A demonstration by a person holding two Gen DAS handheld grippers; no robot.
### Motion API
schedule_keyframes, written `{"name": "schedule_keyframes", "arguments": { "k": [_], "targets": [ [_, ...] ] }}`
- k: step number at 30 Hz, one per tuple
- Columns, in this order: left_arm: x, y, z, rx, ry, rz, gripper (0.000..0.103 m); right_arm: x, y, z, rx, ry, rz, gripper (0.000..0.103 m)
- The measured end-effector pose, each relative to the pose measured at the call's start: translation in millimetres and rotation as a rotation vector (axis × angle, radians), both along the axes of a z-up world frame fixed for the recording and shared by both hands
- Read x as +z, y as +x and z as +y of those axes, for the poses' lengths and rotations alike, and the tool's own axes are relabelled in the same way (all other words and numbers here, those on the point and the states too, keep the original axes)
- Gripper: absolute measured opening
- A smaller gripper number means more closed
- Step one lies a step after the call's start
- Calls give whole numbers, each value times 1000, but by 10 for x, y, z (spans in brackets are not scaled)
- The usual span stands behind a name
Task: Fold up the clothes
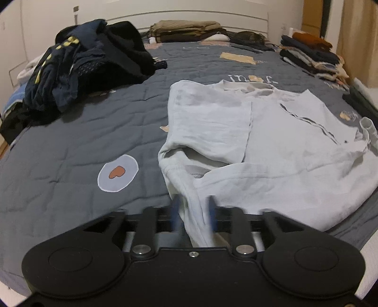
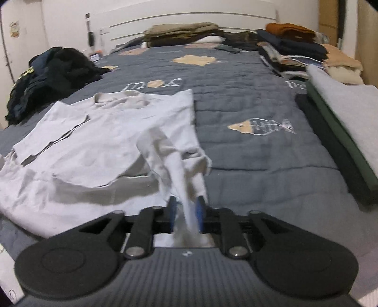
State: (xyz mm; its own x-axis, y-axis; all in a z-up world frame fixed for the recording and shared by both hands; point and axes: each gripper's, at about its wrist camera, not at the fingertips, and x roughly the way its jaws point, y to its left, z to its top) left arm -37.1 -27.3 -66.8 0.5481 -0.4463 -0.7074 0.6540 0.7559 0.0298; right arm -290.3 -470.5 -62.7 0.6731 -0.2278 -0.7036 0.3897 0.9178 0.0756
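pale shirt (image 1: 271,132) on grey quilt (image 1: 70,153), left gripper (image 1: 193,210) and right gripper (image 2: 185,207) – fingers parted, loose around hem folds

A bed (image 1: 70,146) fills the room, covered by a grey quilted spread (image 2: 259,153) with appliqué patches and stitched lettering. A white slatted headboard (image 2: 189,20) stands at the far end against pale walls (image 1: 47,21). At far right, a tan wooden panel (image 1: 354,47) rises beside the bed.
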Motion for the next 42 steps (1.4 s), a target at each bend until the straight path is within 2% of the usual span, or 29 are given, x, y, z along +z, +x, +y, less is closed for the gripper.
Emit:
{"name": "schedule_keyframes", "arguments": {
  "k": [2,7,8,9,10,15,20,24,27,33,36,39,41,42],
  "targets": [
    [-9,13,-12,7,6,-3,44,-11,63,41,21,-15,6,37],
    [-58,85,-44,19,7,20,41,-74,262,34,15,-27,11,38],
    [-75,96,-57,15,9,27,25,-104,290,5,-3,-13,7,33],
    [-85,104,-69,8,7,31,12,-122,295,-34,-27,10,-6,24],
    [-94,112,-81,2,5,34,7,-132,296,-71,-51,30,-18,10],
    [84,75,-14,3,-80,-49,5,37,201,-188,-122,71,-133,5],
    [300,149,-106,21,-132,-155,5,285,217,-285,-159,70,-256,5],
    [384,359,-218,47,-150,-189,5,379,367,-427,-188,68,-301,5],
    [343,561,-308,63,-157,-179,5,333,564,-503,-180,39,-276,5],
    [13,850,-481,82,-155,-115,5,-53,901,-633,-190,18,-175,5],
    [-132,939,-506,93,-130,-64,6,-199,994,-618,-187,3,-126,7],
    [-67,934,-387,124,-141,-73,16,-180,967,-591,-194,7,-128,10],
    [41,905,-271,147,-166,-91,34,-71,911,-580,-198,7,-151,16],
    [97,873,-218,156,-175,-100,37,-2,876,-569,-200,4,-167,18]
  ]
}}
